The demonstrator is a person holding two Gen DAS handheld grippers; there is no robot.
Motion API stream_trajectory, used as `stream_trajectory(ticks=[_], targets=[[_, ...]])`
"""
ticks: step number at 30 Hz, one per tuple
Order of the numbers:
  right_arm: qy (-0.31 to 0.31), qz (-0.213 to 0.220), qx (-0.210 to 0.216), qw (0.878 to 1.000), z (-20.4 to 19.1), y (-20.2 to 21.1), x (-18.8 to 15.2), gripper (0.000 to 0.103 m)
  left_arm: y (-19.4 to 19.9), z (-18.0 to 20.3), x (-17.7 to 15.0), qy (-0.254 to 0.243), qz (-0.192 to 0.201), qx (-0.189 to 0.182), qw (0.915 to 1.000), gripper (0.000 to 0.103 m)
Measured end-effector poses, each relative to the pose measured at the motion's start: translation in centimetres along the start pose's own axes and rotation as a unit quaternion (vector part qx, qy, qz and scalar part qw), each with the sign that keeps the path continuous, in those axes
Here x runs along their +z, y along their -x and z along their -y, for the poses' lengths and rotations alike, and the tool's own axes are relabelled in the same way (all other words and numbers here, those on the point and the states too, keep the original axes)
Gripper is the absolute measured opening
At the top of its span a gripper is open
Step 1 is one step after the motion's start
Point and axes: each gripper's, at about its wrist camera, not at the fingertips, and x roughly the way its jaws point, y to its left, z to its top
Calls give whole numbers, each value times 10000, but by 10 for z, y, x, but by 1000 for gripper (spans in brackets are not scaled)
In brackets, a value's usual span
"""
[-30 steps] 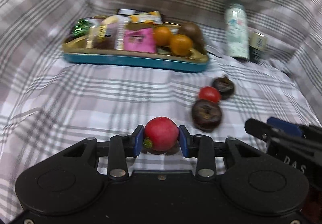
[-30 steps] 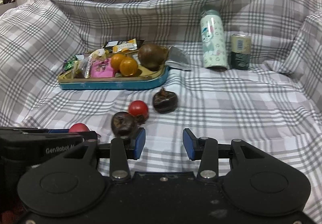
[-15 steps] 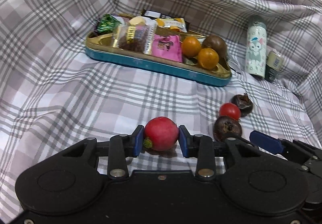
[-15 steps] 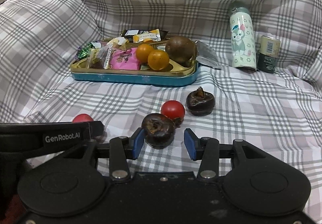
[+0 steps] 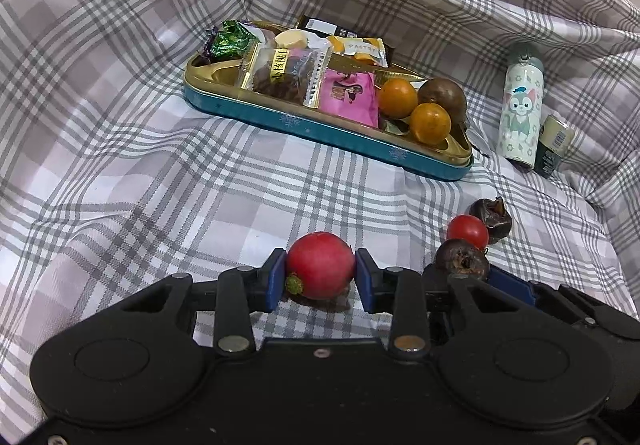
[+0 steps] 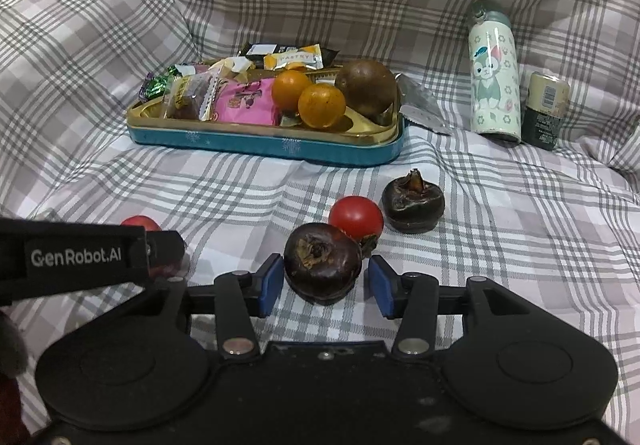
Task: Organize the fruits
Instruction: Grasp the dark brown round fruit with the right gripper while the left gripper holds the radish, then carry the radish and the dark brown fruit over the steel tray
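Left hand-held gripper (image 5: 321,277): pinching the radish (image 5: 320,264), low over the plaid cloth (image 5: 160,181).
Tin (image 5: 320,129): at 12 o'clock from the radish; oranges (image 5: 430,123) fill its right end.
Right hand-held gripper (image 6: 322,287): spread around the dark fruit (image 6: 322,263), pads not touching.
Advice: centre, close gently; tomato (image 6: 355,216) touches at 1 o'clock.
Risk: round fruit may roll.

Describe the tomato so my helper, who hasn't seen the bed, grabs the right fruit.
Start at the teal-and-gold snack tin on the grey plaid sheet. Nearer than its right end, three fruits cluster. The small smooth red tomato sits between two wrinkled dark brown fruits.
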Motion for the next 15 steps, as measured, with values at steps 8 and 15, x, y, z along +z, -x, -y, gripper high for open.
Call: stream_trajectory(ticks=[8,15], targets=[[-269,86,-20,9996,20,15,-1,43,3,7,-3,-206,94,-68,9997,45],[-541,231,15,9983,45,51,-14,43,13,14,-8,-355,142,-264,9989,45]])
